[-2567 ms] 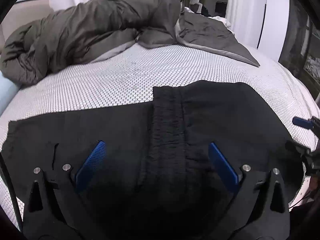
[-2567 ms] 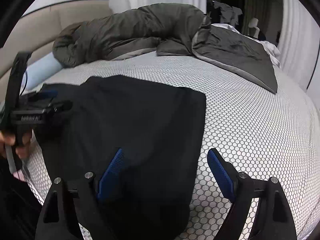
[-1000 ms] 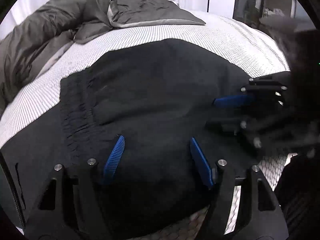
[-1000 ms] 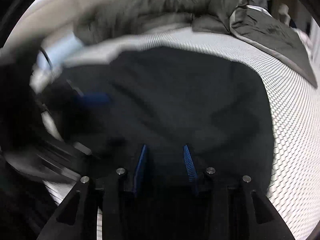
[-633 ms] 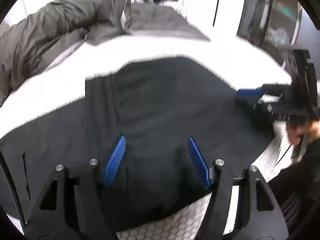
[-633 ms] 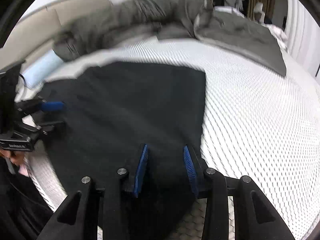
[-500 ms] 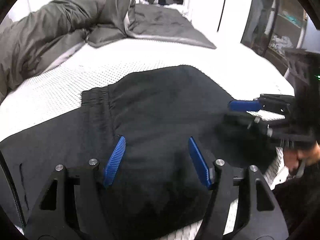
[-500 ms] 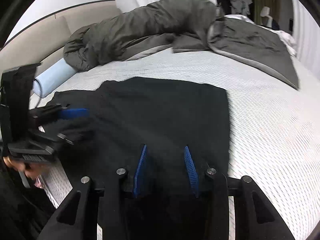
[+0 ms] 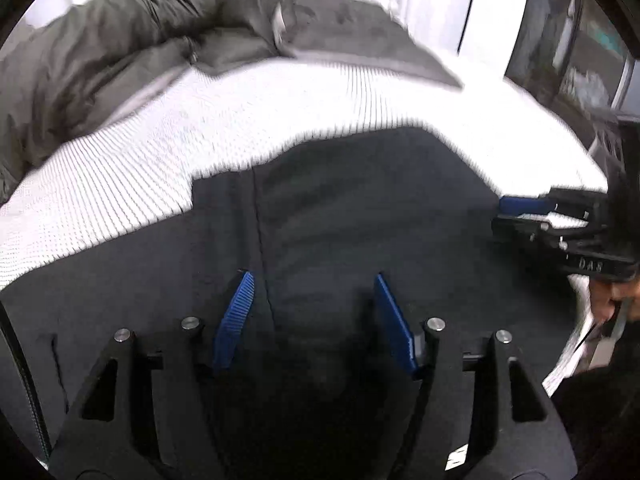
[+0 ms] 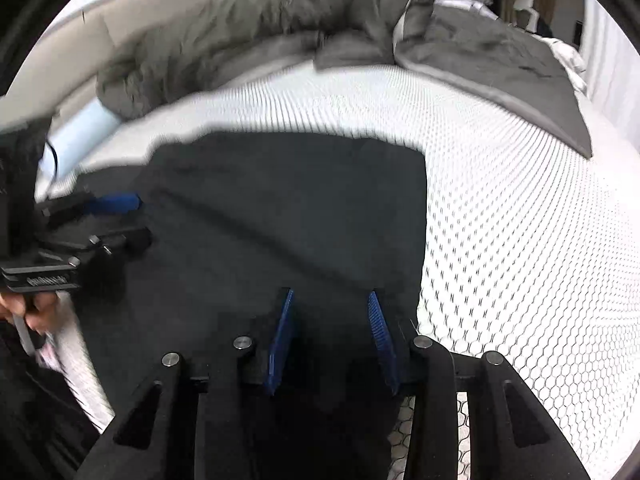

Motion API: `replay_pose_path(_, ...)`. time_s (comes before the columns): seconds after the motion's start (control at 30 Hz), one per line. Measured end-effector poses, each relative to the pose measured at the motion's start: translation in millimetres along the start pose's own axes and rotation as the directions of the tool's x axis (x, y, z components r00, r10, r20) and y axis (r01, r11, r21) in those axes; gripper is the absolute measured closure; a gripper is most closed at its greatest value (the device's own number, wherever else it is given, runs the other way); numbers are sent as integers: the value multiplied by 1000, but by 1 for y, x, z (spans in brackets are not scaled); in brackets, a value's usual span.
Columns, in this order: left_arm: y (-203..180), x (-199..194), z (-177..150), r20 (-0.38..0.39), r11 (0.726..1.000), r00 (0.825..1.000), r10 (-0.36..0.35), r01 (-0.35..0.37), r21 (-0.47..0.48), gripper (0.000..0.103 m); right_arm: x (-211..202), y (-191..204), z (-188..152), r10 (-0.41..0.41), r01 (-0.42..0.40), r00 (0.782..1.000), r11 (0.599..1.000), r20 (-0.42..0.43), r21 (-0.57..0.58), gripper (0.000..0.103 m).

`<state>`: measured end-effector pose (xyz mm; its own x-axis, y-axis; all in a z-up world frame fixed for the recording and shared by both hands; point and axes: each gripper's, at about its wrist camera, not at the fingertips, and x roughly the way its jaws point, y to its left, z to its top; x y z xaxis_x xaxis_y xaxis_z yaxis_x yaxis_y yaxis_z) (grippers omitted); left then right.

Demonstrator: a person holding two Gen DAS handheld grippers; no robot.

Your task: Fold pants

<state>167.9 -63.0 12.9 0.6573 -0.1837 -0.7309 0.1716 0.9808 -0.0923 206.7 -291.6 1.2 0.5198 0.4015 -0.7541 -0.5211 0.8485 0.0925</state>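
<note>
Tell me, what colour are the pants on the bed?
The pants are black, lying on the white honeycomb-patterned bed. The right wrist view shows them best.

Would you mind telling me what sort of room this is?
Most likely a bedroom: the black pants lie on a white mattress, with a rumpled grey duvet and a padded headboard behind.

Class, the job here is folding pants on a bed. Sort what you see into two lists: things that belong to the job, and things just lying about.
Belong to the job:
- black pants
- left gripper
- right gripper
- bed surface with white honeycomb cover, the work area

Just lying about:
- grey duvet, bunched along the far side
- pale blue bolster
</note>
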Motion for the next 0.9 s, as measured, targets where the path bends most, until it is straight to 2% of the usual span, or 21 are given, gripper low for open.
replay_pose_path(0.03, 1, -5, 6, 25, 1000, 1000, -12, 12, -10, 32, -7, 4, 6, 29, -29, 999, 1000, 38, 5, 63)
replay_pose_path(0.07, 0, -6, 14, 48, 1000, 999, -10, 11, -13, 29, -7, 7, 12, 44, -45, 997, 999, 58, 7, 63)
replay_pose_path(0.13, -2, 0, 26, 61, 1000, 998, -6, 6, -3, 29, 2, 19, 28, 57, -58, 996, 998, 75, 9, 63)
replay_pose_path(0.23, 0, 32, 43, -11, 999, 999, -34, 33, -5, 30, 37, 33, 42, 70, -70, 998, 997, 5, -14, 63)
replay_pose_path(0.27, 4, 43, 44, -47, 1000, 999, -11, 10, -12, 30, 53, 40, 47, 67, -68, 997, 997, -37, -27, 63)
replay_pose_path(0.3, 6, 53, 44, -70, 1000, 998, 10, -11, -17, 33, 67, 47, 50, 52, -55, 996, 997, -70, -47, 63)
replay_pose_path(0.37, 16, 65, 38, -106, 1000, 994, 8, -10, -16, 40, 88, 51, 53, 1, -12, 993, 995, -115, -100, 63)
replay_pose_path(0.43, 21, 66, 34, -100, 1000, 995, -4, 2, -16, 46, 86, 44, 49, -39, 25, 993, 991, -112, -128, 63)
replay_pose_path(0.53, 24, 62, 30, -94, 1000, 996, 3, -5, -16, 46, 75, 15, 52, -158, 149, 982, 986, -107, -80, 63)
replay_pose_path(0.57, 24, 60, 29, -95, 1000, 995, 25, -26, -9, 46, 65, -1, 44, -155, 151, 983, 987, -100, -48, 63)
replay_pose_path(0.6, 26, 58, 26, -100, 999, 994, 46, -47, -9, 41, 62, -8, 43, -139, 138, 986, 990, -92, -19, 63)
replay_pose_path(0.63, 27, 55, 26, -102, 999, 994, 40, -42, -17, 41, 60, -11, 43, -119, 120, 989, 993, -89, -1, 63)
replay_pose_path(0.7, 28, 42, 29, -96, 999, 995, 20, -23, -38, 42, 52, -7, 45, -101, 102, 992, 995, -74, 7, 63)
replay_pose_path(0.77, 32, 28, 33, -22, 997, 1000, 4, -5, -74, 41, 45, 0, 51, -50, 51, 998, 999, -38, 14, 62)
replay_pose_path(0.83, 34, 25, 38, 20, 993, 1000, -1, 4, -119, 41, 45, 9, 60, -37, 37, 999, 999, -4, 15, 61)
replay_pose_path(0.9, 37, 38, 43, 8, 987, 1000, -4, 5, -163, 41, 54, 22, 71, -27, 27, 999, 1000, 21, 11, 61)
